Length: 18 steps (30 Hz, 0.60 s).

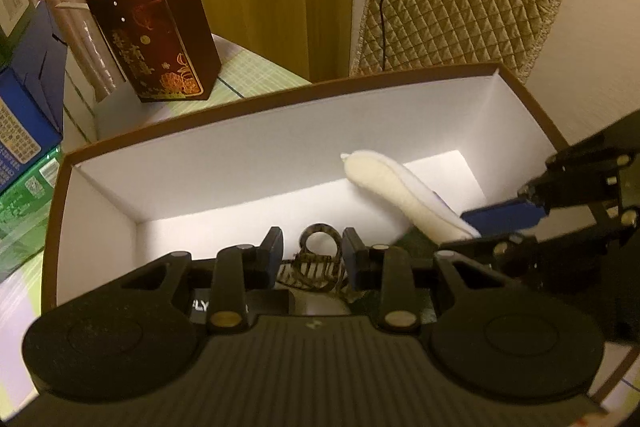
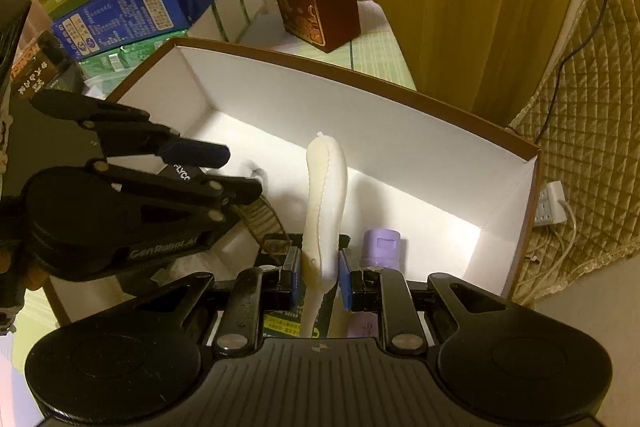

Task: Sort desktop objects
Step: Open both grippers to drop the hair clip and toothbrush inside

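Right wrist: white pouch stands upright in tongs

Both wrist views look steeply down (close) into one box.

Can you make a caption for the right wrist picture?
Right gripper holding a white padded thing over the open box.

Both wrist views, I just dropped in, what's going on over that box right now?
A person is sorting desk items into a white-lined cardboard box using two handheld grippers. The right gripper is shut on a soft cream padded item, holding it upright over the box interior. The left gripper is shut on a dark patterned hair claw clip, also held above the box floor. A purple bottle is already inside near the right gripper. Neither held item has been released.
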### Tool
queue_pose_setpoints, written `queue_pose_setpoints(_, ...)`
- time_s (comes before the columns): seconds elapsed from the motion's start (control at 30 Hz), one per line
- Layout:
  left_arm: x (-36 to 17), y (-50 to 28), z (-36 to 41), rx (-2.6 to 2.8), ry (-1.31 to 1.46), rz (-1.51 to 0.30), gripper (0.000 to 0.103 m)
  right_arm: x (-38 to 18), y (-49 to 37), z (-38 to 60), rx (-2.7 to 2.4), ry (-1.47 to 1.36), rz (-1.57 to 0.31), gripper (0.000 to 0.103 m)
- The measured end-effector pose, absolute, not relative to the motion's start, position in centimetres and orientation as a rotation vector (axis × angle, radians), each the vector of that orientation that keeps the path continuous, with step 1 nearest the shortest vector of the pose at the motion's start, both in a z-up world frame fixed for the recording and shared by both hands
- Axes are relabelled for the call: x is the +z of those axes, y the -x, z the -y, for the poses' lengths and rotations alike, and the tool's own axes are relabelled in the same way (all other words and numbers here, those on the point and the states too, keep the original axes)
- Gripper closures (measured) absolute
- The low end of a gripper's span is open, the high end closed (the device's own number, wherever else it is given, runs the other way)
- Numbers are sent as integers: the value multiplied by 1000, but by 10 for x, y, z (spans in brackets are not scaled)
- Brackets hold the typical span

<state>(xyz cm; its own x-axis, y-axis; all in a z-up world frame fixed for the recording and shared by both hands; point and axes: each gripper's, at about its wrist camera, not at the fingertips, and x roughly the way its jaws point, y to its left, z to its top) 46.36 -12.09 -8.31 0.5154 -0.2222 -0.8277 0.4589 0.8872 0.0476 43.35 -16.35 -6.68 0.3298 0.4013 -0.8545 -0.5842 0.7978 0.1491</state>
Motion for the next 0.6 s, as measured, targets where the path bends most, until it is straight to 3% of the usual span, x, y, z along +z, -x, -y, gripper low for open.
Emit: queue_pose_setpoints(0.6, -80, -466, 91, -332, -252, -960, 69, -76, -441, 154, 631, 168, -1079, 86)
